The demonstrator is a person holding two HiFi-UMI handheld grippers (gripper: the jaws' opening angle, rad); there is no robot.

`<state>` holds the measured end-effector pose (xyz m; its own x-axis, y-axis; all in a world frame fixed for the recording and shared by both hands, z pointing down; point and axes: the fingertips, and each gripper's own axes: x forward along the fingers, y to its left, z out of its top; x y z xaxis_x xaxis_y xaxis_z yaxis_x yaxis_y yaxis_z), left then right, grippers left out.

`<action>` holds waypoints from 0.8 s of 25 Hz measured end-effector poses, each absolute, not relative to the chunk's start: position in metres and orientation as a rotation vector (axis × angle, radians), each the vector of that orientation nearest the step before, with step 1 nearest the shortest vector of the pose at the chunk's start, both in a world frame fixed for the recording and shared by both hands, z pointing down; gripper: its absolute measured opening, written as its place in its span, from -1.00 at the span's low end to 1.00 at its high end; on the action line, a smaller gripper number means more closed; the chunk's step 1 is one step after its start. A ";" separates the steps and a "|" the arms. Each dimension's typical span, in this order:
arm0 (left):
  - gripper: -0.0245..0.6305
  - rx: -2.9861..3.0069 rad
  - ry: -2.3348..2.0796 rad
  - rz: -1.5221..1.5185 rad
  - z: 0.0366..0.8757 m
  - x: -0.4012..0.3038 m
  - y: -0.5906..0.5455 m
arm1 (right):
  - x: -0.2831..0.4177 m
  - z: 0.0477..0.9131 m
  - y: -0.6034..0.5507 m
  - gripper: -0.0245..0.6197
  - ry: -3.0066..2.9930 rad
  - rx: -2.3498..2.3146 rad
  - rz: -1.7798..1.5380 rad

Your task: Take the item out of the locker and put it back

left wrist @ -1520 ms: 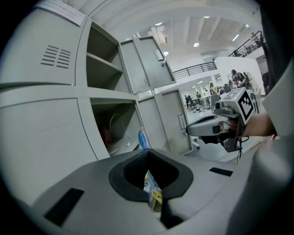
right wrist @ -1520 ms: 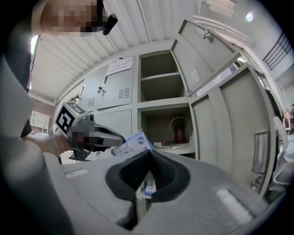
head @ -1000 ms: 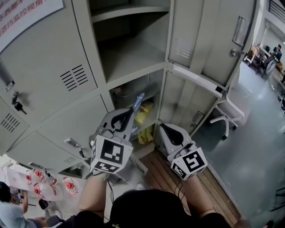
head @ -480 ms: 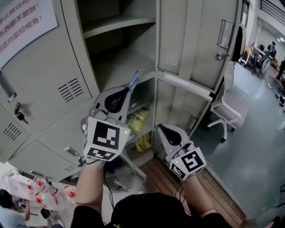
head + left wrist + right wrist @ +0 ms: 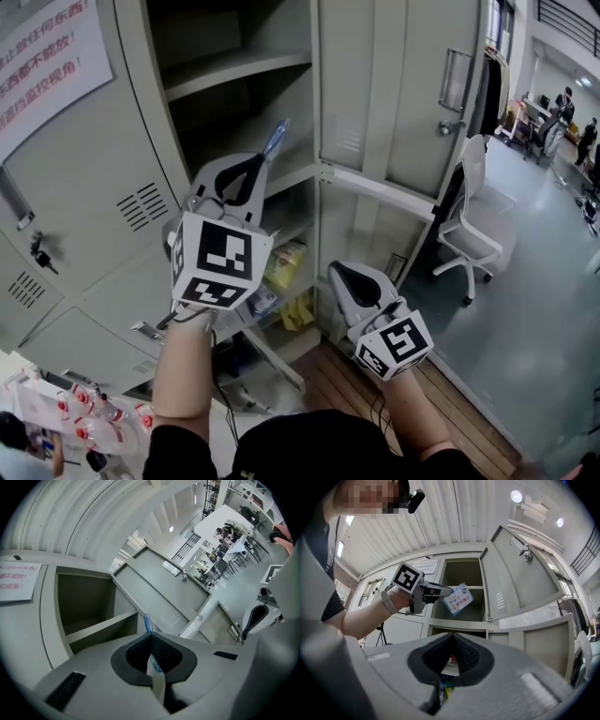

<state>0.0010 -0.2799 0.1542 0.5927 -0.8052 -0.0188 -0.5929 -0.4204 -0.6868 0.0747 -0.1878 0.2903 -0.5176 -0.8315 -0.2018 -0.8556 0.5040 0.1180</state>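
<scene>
My left gripper (image 5: 260, 161) is raised in front of the open locker (image 5: 319, 169), level with its middle compartment. It is shut on a thin white and blue packet (image 5: 275, 141) that sticks up and forward out of the jaws. In the left gripper view the packet (image 5: 148, 623) shows edge-on between the closed jaws. In the right gripper view the packet (image 5: 457, 600) shows its printed face, held by the left gripper (image 5: 440, 592) before the open compartment. My right gripper (image 5: 339, 273) hangs lower, near the bottom compartment, shut and holding nothing.
The locker door (image 5: 403, 94) stands swung open to the right. Yellow packets (image 5: 286, 264) lie in the lower compartment. A shelf (image 5: 234, 67) divides the upper one. A white office chair (image 5: 473, 220) stands on the right, and bottles (image 5: 84, 412) sit at lower left.
My left gripper has risen with the packet from the lower compartment's height to the compartment above. The right gripper has hardly moved.
</scene>
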 end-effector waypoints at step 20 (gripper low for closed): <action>-0.91 -2.143 1.052 -0.687 0.200 0.035 -0.365 | 0.100 0.304 -0.216 -0.93 2.595 -1.534 0.247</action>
<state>0.0345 -0.3651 0.2004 0.5418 -0.8234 0.1689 -0.4854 -0.4705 -0.7369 0.1002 -0.2163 0.3041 -0.4805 -0.8578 -0.1823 -0.8768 0.4740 0.0809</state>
